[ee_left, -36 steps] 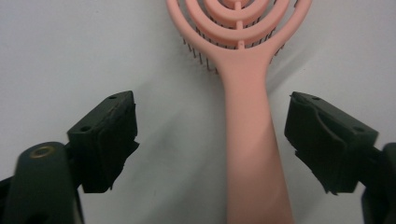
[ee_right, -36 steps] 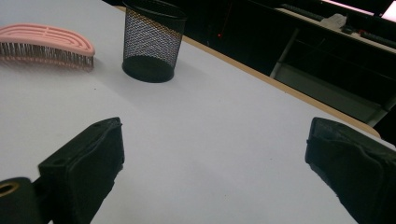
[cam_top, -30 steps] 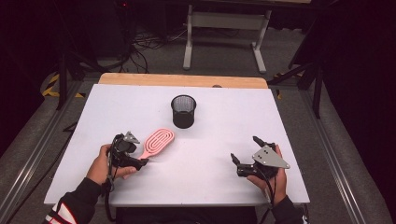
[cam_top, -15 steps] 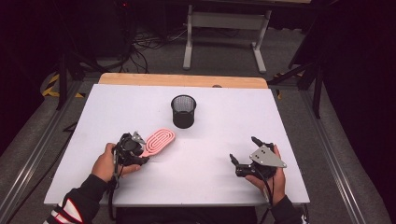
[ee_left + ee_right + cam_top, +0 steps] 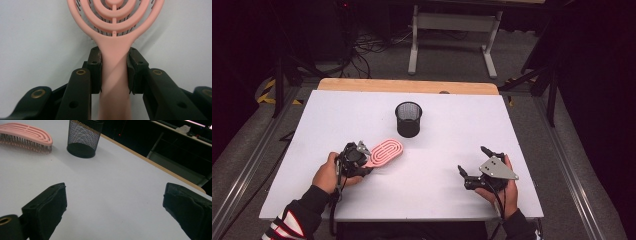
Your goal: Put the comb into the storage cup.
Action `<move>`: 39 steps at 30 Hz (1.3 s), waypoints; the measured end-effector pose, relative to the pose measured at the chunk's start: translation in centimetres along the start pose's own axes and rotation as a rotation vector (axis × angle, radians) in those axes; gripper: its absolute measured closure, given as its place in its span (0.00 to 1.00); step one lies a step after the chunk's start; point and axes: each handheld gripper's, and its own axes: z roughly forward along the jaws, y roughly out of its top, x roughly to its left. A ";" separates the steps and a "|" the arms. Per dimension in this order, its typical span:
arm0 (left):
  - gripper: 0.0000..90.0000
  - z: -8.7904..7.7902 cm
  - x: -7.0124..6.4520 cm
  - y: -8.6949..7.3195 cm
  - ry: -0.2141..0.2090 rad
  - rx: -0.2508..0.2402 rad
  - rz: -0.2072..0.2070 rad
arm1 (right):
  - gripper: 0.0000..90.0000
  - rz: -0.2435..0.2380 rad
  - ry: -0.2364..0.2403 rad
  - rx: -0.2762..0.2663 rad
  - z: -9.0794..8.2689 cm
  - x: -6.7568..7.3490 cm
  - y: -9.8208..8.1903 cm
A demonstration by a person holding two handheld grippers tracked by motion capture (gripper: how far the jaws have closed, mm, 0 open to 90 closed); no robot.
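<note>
Left gripper (image 5: 114,72) jaws clamped on pink brush (image 5: 115,37) handle; right gripper (image 5: 113,212) jaws spread wide, holding nothing.

No readable text, label, brand, number or sign appears on anything in these views.

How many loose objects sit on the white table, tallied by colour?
Pink: 1, the pink plastic vented hairbrush, its handle clamped in the left gripper
Black: 1, the black wire-mesh cup, standing upright
Total: 2
</note>
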 end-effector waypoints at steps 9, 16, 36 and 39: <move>0.77 0.0 -0.6 -1.2 0.048 -0.086 0.008 | 0.07 0.002 0.011 0.008 0.2 0.1 -0.1; 0.77 -0.5 -1.1 -2.1 0.113 -0.174 0.025 | 0.07 0.004 -0.004 -0.016 -0.4 -0.2 0.0; 0.77 -2.4 -0.6 -3.1 0.201 -0.424 0.015 | 0.06 0.028 0.018 -0.032 -0.3 -0.2 0.2; 0.77 -2.6 -0.9 -3.2 0.212 -0.456 0.013 | 0.06 0.024 0.019 -0.049 -0.6 0.1 0.5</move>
